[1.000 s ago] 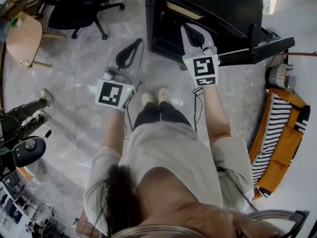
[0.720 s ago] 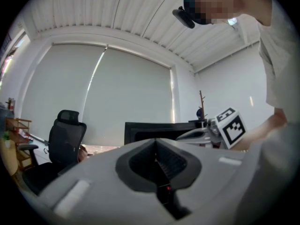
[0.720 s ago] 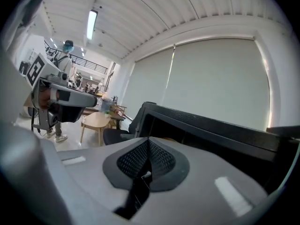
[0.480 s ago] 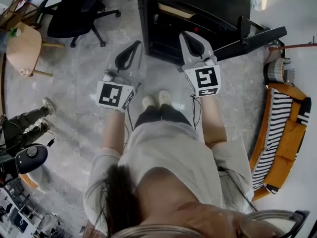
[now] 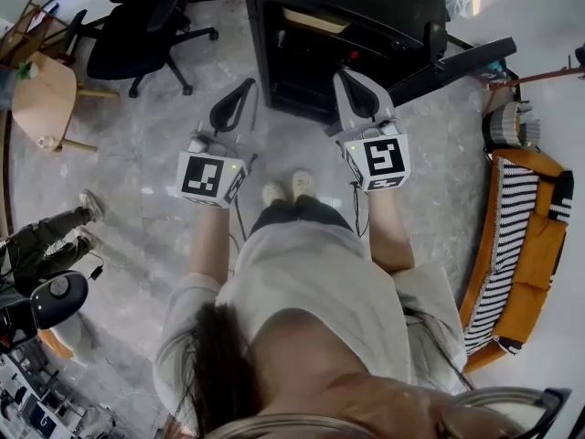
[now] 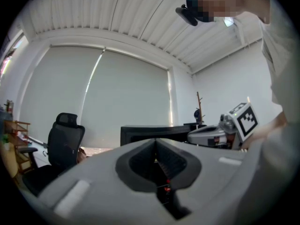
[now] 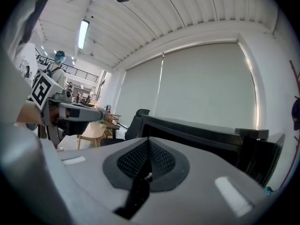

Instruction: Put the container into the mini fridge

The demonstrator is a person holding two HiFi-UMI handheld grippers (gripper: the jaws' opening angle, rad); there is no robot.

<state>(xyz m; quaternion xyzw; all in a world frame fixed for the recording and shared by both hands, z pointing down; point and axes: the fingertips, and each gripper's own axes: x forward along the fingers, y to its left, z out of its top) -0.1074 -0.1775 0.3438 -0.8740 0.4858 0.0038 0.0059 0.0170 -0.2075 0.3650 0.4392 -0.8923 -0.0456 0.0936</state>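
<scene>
The black mini fridge (image 5: 366, 7) stands on the floor in front of me, its door (image 5: 457, 62) swung open to the right. A pale tan shape (image 5: 315, 21) lies inside its upper part; I cannot tell whether it is the container. My left gripper (image 5: 242, 90) hangs left of the opening, shut and holding nothing; its pads meet in the left gripper view (image 6: 156, 144). My right gripper (image 5: 349, 73) is at the front of the opening, beside the door's hinge side, and is also shut and bare (image 7: 148, 142). Both gripper views show the fridge (image 7: 197, 135) ahead.
A black office chair (image 5: 146, 16) and a round wooden seat (image 5: 46, 80) stand at the far left. An orange and striped seat (image 5: 521, 236) lines the right side. Another person's legs (image 5: 46, 227) are at the left edge. My feet (image 5: 291, 186) are just short of the fridge.
The right gripper has drawn back a little from the fridge opening and tilted. The left gripper has barely moved. Both stayed shut.
</scene>
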